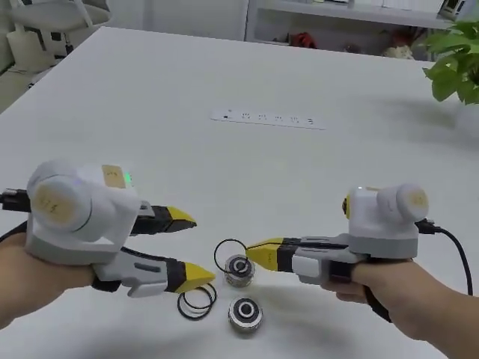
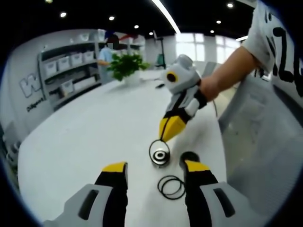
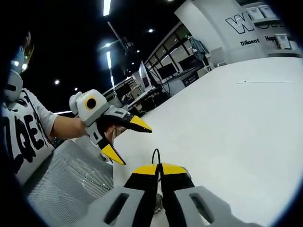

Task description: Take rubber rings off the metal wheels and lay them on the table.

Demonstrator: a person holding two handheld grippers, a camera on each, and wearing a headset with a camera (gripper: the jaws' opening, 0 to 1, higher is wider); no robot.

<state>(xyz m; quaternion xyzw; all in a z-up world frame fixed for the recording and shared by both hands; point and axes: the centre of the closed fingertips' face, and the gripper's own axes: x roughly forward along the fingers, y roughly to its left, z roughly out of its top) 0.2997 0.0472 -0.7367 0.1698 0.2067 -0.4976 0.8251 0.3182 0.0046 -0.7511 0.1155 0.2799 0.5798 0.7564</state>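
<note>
Two metal wheels lie near the front of the white table (image 1: 224, 164), one (image 1: 238, 271) just under the gripper tips and one (image 1: 245, 314) closer to me. My right gripper (image 1: 251, 248) is shut, pinching a thin black rubber ring (image 1: 216, 256) that loops up beside the nearer-to-tips wheel. That ring (image 3: 155, 155) rises from between the right gripper (image 3: 161, 168) jaws. My left gripper (image 1: 194, 248) is open, its jaws apart just left of the wheels. Two loose rubber rings (image 1: 196, 301) lie flat beside it. From the left gripper (image 2: 156, 168), the wheel (image 2: 160, 156) and loose rings (image 2: 171, 187) sit ahead.
A white power strip (image 1: 268, 118) lies mid-table, farther away. A green plant (image 1: 456, 60) stands at the back right, a chair (image 1: 45, 22) at the back left, and shelves beyond the table. The table's near edge is close to my hands.
</note>
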